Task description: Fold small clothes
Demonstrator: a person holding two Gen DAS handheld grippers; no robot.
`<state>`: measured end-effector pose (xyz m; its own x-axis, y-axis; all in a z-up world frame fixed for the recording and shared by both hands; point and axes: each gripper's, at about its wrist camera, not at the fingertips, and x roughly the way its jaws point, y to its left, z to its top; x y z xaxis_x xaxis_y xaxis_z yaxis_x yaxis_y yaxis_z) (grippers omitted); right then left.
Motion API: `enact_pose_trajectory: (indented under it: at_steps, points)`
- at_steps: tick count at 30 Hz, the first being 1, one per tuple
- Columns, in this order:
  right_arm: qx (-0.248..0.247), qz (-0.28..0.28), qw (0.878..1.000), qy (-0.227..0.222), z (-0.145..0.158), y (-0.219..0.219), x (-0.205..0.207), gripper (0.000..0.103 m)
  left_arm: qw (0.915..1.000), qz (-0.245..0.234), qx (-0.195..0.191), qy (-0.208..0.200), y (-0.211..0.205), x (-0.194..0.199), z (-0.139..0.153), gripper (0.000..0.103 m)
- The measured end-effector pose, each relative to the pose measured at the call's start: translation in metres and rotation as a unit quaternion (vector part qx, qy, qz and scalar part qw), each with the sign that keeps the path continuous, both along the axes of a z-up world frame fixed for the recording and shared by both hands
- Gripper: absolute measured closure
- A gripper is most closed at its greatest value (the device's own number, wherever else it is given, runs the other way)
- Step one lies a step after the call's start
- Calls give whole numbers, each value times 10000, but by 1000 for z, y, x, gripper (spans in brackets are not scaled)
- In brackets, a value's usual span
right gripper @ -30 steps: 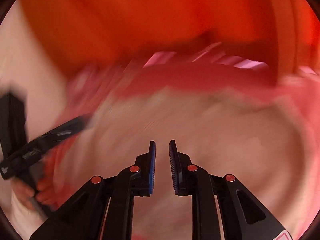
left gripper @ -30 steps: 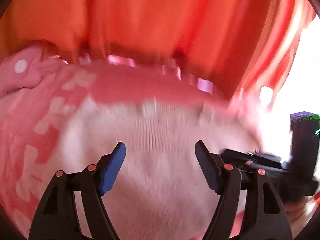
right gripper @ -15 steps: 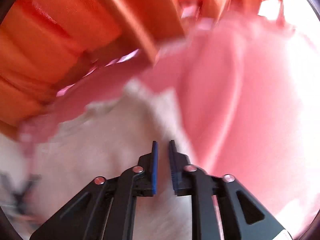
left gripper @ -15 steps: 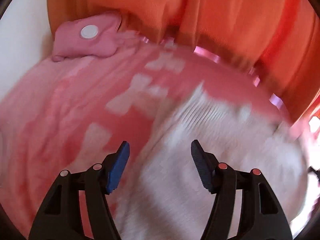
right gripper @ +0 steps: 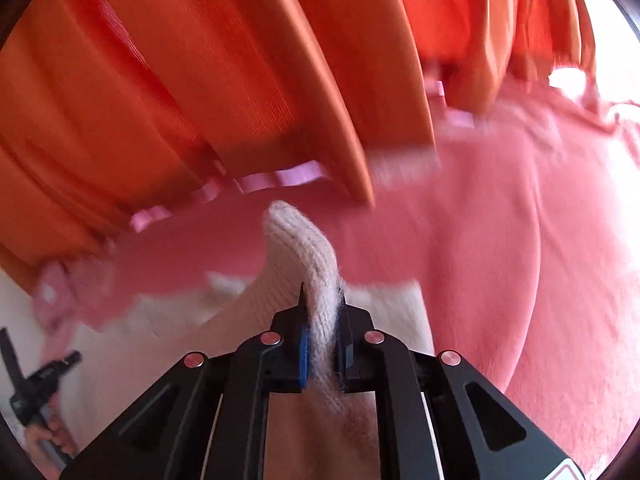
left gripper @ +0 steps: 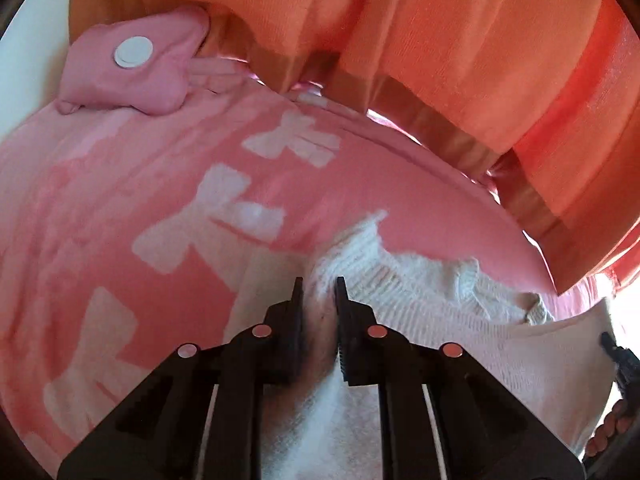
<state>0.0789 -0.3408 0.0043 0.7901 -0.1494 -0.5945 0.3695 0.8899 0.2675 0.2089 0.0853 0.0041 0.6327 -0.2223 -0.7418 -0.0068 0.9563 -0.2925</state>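
Observation:
A white knitted garment (left gripper: 432,312) lies spread on a pink blanket with white bow shapes (left gripper: 120,184). My left gripper (left gripper: 319,280) is closing at its left edge, and the knit is bunched and pinched between the pads. In the right wrist view my right gripper (right gripper: 321,286) is closing too, with a raised fold of the same white garment (right gripper: 298,240) squeezed between its pads and standing up beyond the tips. The other gripper shows at the frame's edge in each view, held by a hand (right gripper: 52,436).
A small pink garment with a white round patch (left gripper: 132,68) lies bunched at the blanket's far left. Orange curtains (left gripper: 400,40) hang close behind the blanket. The pink blanket (right gripper: 500,240) stretches to the right of the white garment.
My left gripper's jaws went from wide apart to pinched on the knit's left edge. My right gripper swung right and now has a fold of the knit between its pads.

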Motion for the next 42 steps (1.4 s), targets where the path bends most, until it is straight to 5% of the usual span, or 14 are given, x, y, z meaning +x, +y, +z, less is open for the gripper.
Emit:
enact_pose_trajectory:
  at_steps: [3, 8, 11, 13, 17, 19, 23, 26, 32, 35, 37, 42]
  points:
    - [175, -228, 9918, 1245, -50, -16, 30, 94, 9994, 26, 167, 296, 0, 8, -24, 89]
    - [45, -421, 9972, 612, -5, -5, 6, 84, 9993, 64, 364, -52, -7, -4, 8, 87]
    - [-150, 295, 9994, 29, 23, 39, -14, 84, 9977, -226, 199, -612, -21, -31, 44, 77]
    - [-139, 1050, 9942, 166, 14, 74, -10, 84, 9947, -669, 223, -746, -45, -52, 50, 65]
    - [-534, 1901, 9650, 1727, -51, 142, 25, 84, 9878, -1304, 838, -145, -88, -59, 12, 65]
    - [-1120, 1844, 9638, 1568, -46, 158, 25, 83, 9859, -1344, 998, 84, -94, -56, -2, 66]
    - [-652, 1944, 9742, 940, -24, 153, 13, 83, 9875, -1265, 945, 28, -93, -55, 1, 65]
    - [-770, 1759, 9662, 1720, -52, 155, 31, 84, 9874, -1249, 967, 59, -93, -50, -3, 65]
    - [-645, 1503, 9820, 947, -14, 143, 14, 84, 9880, -1206, 961, 52, -94, -60, 0, 65]
    - [-581, 683, 9926, 821, -8, 97, 16, 64, 9889, -1185, 900, 59, -91, -61, 2, 65]
    - [-462, 49, 9951, 869, -9, 61, 14, 63, 9909, -1091, 783, 34, -85, -58, 6, 65]
    - [-135, -481, 9929, 1083, -25, -2, 20, 47, 9973, -335, 559, -338, -44, -34, 23, 39]
